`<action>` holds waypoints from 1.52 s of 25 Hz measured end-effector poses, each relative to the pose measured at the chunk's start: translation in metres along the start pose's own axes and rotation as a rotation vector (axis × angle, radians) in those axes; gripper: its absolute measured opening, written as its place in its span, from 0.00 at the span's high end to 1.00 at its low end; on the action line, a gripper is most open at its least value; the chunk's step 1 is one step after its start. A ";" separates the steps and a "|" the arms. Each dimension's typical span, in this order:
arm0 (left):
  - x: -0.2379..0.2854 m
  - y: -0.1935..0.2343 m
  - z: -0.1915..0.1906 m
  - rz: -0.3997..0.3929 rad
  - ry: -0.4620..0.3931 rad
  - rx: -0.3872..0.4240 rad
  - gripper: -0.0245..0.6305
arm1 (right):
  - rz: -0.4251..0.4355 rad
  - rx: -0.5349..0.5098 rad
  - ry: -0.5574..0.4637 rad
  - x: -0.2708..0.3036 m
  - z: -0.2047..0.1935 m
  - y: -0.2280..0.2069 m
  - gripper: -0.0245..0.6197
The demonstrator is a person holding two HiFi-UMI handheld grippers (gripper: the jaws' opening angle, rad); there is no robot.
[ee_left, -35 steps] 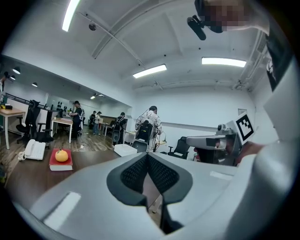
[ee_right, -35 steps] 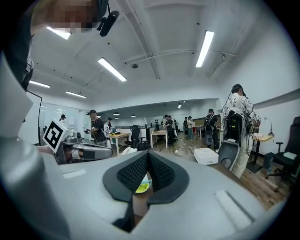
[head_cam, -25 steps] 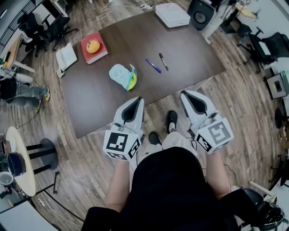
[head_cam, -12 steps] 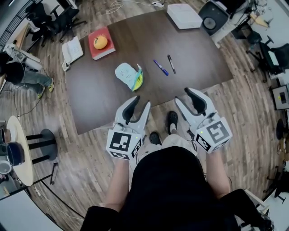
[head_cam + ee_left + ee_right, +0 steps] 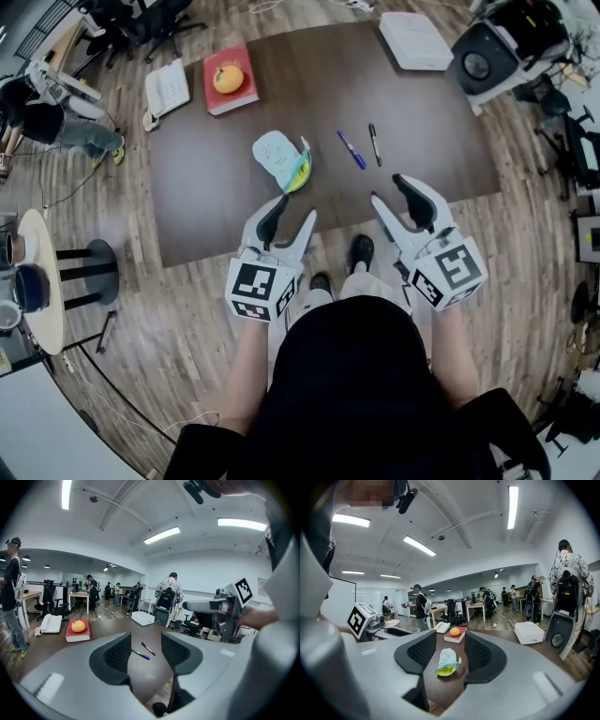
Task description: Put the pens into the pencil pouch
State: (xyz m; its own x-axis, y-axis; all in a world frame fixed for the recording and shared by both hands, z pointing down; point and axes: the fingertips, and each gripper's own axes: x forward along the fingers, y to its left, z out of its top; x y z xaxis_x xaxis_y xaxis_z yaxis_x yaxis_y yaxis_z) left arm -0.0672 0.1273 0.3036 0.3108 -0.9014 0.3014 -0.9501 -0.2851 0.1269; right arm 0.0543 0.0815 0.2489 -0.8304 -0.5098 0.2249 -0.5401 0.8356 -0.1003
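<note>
Both grippers were at the near edge of the table (image 5: 206, 187), neither touching it. The left gripper (image 5: 294, 211) had just been opening; its fingers stood spread wide with nothing gripped, and its own view showed only the two distant pens through the gap. The right gripper (image 5: 386, 187) had likewise just been opening; its fingers were spread and gripped nothing, the pouch showing through the gap well beyond them. The pouch (image 5: 281, 159), pale blue, lay flat near the table's middle, ahead of the left gripper, with its mouth open toward the near edge. The right gripper view looked into that mouth and showed yellow-green lining only. The blue pen (image 5: 352, 150) and black pen (image 5: 375, 145) lay on the bare table outside the pouch, to its right in the head view, side by side, close but not touching, and well apart from both grippers. At the far left of the table a red book (image 5: 230, 94) lay flat with an orange fruit (image 5: 228, 80) resting on top. A white box (image 5: 414, 40) sat at the far right corner, lid closed; its contents could not be seen.
</note>
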 end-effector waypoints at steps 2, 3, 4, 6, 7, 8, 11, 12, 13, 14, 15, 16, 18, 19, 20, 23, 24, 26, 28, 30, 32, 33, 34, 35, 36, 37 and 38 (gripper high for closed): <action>0.005 0.005 -0.001 0.026 0.010 -0.005 0.68 | 0.026 -0.003 0.006 0.009 0.000 -0.007 0.70; 0.008 0.007 -0.002 0.038 0.016 -0.005 0.68 | 0.039 -0.004 0.010 0.014 0.000 -0.010 0.70; 0.010 0.009 -0.003 0.049 0.023 -0.006 0.68 | 0.053 -0.005 0.013 0.019 0.000 -0.013 0.70; 0.015 0.014 -0.004 0.066 0.037 -0.008 0.68 | 0.082 -0.010 0.016 0.030 0.001 -0.018 0.70; 0.018 0.015 -0.005 0.073 0.044 -0.010 0.68 | 0.097 -0.012 0.018 0.034 0.001 -0.020 0.70; 0.021 0.015 -0.005 0.081 0.050 -0.012 0.68 | 0.110 -0.011 0.020 0.038 0.002 -0.024 0.70; 0.029 0.019 -0.007 0.120 0.071 -0.019 0.68 | 0.148 -0.006 0.033 0.048 0.001 -0.035 0.70; 0.032 0.020 -0.009 0.135 0.079 -0.025 0.68 | 0.162 -0.004 0.037 0.051 0.000 -0.038 0.70; 0.034 0.022 -0.010 0.147 0.088 -0.031 0.68 | 0.177 -0.002 0.040 0.054 -0.001 -0.042 0.70; 0.037 0.022 -0.012 0.157 0.096 -0.038 0.68 | 0.192 0.000 0.041 0.057 -0.002 -0.045 0.70; 0.040 0.022 -0.013 0.165 0.102 -0.045 0.68 | 0.206 0.001 0.043 0.059 -0.002 -0.049 0.70; 0.044 0.022 -0.013 0.172 0.106 -0.051 0.68 | 0.219 0.002 0.046 0.061 -0.004 -0.053 0.70; 0.050 0.022 -0.015 0.193 0.117 -0.062 0.68 | 0.243 0.008 0.057 0.066 -0.008 -0.061 0.70; 0.053 0.023 -0.016 0.208 0.125 -0.065 0.68 | 0.255 0.013 0.063 0.069 -0.011 -0.065 0.70; 0.056 0.023 -0.018 0.223 0.133 -0.068 0.68 | 0.269 0.018 0.071 0.071 -0.014 -0.068 0.70; 0.066 0.022 -0.022 0.261 0.143 -0.072 0.68 | 0.312 0.022 0.095 0.074 -0.024 -0.077 0.70; 0.069 0.020 -0.023 0.268 0.146 -0.070 0.68 | 0.324 0.018 0.102 0.075 -0.027 -0.080 0.70; 0.074 0.017 -0.029 0.278 0.160 -0.073 0.68 | 0.345 0.013 0.116 0.075 -0.033 -0.084 0.70; 0.079 0.017 -0.035 0.291 0.169 -0.089 0.68 | 0.359 0.013 0.130 0.077 -0.039 -0.088 0.70; 0.084 0.016 -0.040 0.301 0.178 -0.100 0.68 | 0.363 0.013 0.145 0.078 -0.045 -0.094 0.70; 0.087 0.015 -0.045 0.304 0.189 -0.106 0.68 | 0.358 0.016 0.160 0.078 -0.052 -0.097 0.70; 0.087 0.014 -0.049 0.304 0.195 -0.111 0.68 | 0.355 0.018 0.168 0.078 -0.055 -0.097 0.70; 0.088 0.015 -0.053 0.303 0.202 -0.115 0.68 | 0.354 0.021 0.175 0.078 -0.058 -0.098 0.70; 0.089 0.016 -0.056 0.301 0.211 -0.116 0.68 | 0.353 0.024 0.182 0.079 -0.062 -0.098 0.70; 0.089 0.017 -0.059 0.298 0.220 -0.114 0.68 | 0.354 0.029 0.191 0.079 -0.065 -0.098 0.70; 0.089 0.018 -0.063 0.295 0.228 -0.112 0.68 | 0.356 0.032 0.201 0.079 -0.069 -0.097 0.70; 0.089 0.020 -0.067 0.293 0.237 -0.110 0.68 | 0.360 0.034 0.212 0.079 -0.072 -0.096 0.70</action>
State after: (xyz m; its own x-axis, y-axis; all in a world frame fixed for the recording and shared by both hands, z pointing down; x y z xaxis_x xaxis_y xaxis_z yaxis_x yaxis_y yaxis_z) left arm -0.0563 0.0634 0.3965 0.0373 -0.8357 0.5480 -0.9947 0.0214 0.1003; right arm 0.0506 -0.0243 0.3463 -0.9223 -0.1305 0.3637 -0.2280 0.9437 -0.2395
